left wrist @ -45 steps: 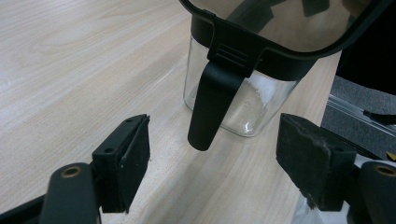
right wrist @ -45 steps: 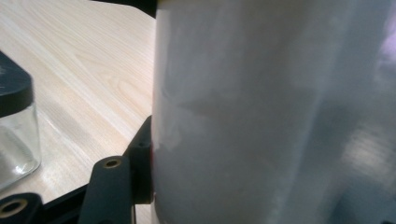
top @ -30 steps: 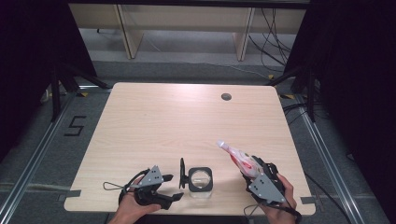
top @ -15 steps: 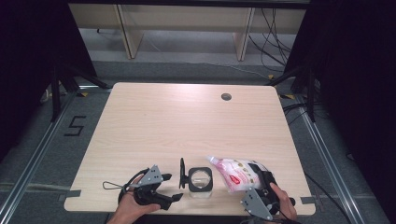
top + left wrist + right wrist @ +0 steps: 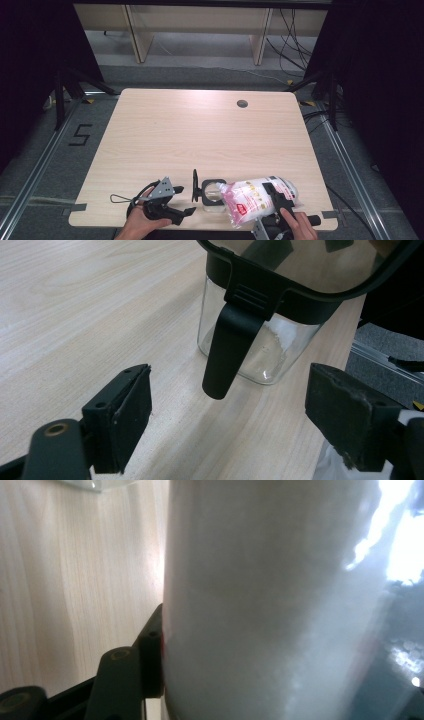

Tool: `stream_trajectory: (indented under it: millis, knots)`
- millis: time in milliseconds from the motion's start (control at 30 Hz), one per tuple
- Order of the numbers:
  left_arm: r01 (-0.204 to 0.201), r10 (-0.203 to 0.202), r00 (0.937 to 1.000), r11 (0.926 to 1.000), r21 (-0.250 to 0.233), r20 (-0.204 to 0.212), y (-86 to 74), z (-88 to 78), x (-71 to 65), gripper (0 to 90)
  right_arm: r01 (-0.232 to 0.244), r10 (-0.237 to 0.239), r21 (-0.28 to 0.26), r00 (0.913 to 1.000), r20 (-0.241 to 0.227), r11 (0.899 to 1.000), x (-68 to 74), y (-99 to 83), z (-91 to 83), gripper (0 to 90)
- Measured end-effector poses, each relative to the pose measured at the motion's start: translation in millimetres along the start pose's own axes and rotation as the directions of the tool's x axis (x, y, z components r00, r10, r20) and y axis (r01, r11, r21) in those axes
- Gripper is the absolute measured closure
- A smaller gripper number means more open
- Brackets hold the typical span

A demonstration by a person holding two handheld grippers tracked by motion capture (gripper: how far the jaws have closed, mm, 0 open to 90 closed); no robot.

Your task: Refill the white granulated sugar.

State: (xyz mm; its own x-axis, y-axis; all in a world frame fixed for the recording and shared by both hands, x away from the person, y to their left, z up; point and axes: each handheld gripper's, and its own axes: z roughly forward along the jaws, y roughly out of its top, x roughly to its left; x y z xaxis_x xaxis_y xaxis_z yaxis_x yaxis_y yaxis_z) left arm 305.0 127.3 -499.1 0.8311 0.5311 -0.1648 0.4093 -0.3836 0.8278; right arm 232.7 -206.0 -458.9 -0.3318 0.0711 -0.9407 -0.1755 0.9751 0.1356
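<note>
A clear glass jar point(image 5: 212, 194) with a black rim stands near the table's front edge, and its black lid point(image 5: 195, 185) is swung open to the left. My left gripper point(image 5: 184, 201) lies just left of the jar and is open; its jaws have just been opening. In the left gripper view the jar point(image 5: 260, 347) and its hanging black latch point(image 5: 225, 355) sit ahead of the jaws, untouched. My right gripper point(image 5: 274, 196) is shut on a white bag point(image 5: 245, 200) with a red label, tipped leftward with its end over the jar's mouth. The bag point(image 5: 260, 605) presses against one jaw pad.
The light wooden table point(image 5: 200, 135) stretches away beyond the jar, with a round cable hole point(image 5: 242, 103) at the back right. Its front edge runs just below both hands. Dark curtains and stands flank the table, and shelf legs stand behind it.
My right gripper has swung the bag from pointing away to lying leftward over the jar. The left gripper has stayed beside the jar.
</note>
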Motion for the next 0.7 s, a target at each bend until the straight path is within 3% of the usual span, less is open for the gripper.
stream_trajectory:
  millis: [67,100,133,167,200,233,267,300,367,500,533,600,633,667,700]
  knots:
    - [0.001,-0.001,1.0000,1.0000,0.000,-0.007,0.2,-0.5,-0.4,18.5,-0.039,0.039,0.003,0.9992,-0.003,0.999,3.2,0.4,-0.6,43.6]
    - [0.003,-0.003,1.0000,1.0000,0.002,-0.008,0.2,-0.6,-0.5,18.5,0.006,-0.006,-0.002,1.0000,0.001,1.000,0.8,1.4,-0.8,43.6]
    - [-0.001,0.001,1.0000,1.0000,-0.002,-0.002,-0.2,-0.1,0.4,18.5,-0.056,0.056,0.011,0.9984,0.001,0.998,6.0,1.0,-1.4,43.6]
    - [0.002,-0.002,1.0000,1.0000,0.002,0.000,0.2,-0.7,-0.2,18.6,-0.031,0.031,0.020,0.9995,-0.001,0.999,5.1,1.8,-1.8,43.6]
    - [0.001,-0.001,1.0000,1.0000,0.003,0.001,0.2,-0.7,0.0,18.5,0.082,-0.082,-0.003,0.9966,0.010,0.997,-1.2,3.3,-0.6,43.6]
    - [0.003,-0.003,1.0000,1.0000,0.002,0.001,0.4,-0.7,0.0,18.5,0.096,-0.096,0.003,0.9953,0.015,0.995,-0.7,3.8,-1.0,43.6]
    - [0.002,-0.002,1.0000,1.0000,0.002,0.001,0.4,-0.7,-0.2,18.5,0.047,-0.047,0.019,0.9989,0.008,0.999,3.9,2.9,-1.4,43.6]
    - [-0.003,0.003,1.0000,1.0000,-0.001,0.001,0.3,-0.5,0.2,18.6,0.047,-0.047,0.024,0.9988,0.012,0.999,5.1,3.0,-1.7,43.6]
    - [0.001,-0.001,1.0000,1.0000,0.005,-0.003,0.3,-0.7,-0.1,18.6,0.131,-0.132,0.019,0.9911,0.017,0.991,1.4,4.3,-1.3,43.6]
    - [-0.011,0.011,0.9999,0.9999,0.002,0.002,0.7,-0.8,0.4,18.6,0.138,-0.139,0.028,0.9902,0.017,0.990,3.7,4.2,-1.3,43.7]
    - [-0.010,0.010,1.0000,0.9999,0.002,0.001,0.6,-0.8,0.4,18.7,0.078,-0.079,0.036,0.9969,0.005,0.996,8.6,2.8,-0.9,43.7]
    - [0.002,-0.002,1.0000,1.0000,0.004,-0.002,0.4,-0.6,0.0,18.8,0.167,-0.168,0.033,0.9857,0.018,0.985,4.4,5.1,-0.8,43.7]
    - [0.007,-0.007,1.0000,1.0000,-0.002,0.000,0.3,-0.2,-0.6,18.8,0.169,-0.169,0.041,0.9856,0.004,0.985,4.5,5.3,-1.4,43.7]
    - [0.002,-0.002,1.0000,1.0000,0.003,-0.003,0.3,-0.5,-0.2,18.9,0.177,-0.178,0.033,0.9837,0.024,0.984,5.3,5.1,-1.2,43.7]
    - [0.003,-0.003,1.0000,1.0000,0.001,-0.005,0.2,-0.3,-0.3,18.8,0.129,-0.130,0.048,0.9911,0.025,0.990,10.0,3.3,-1.8,43.7]
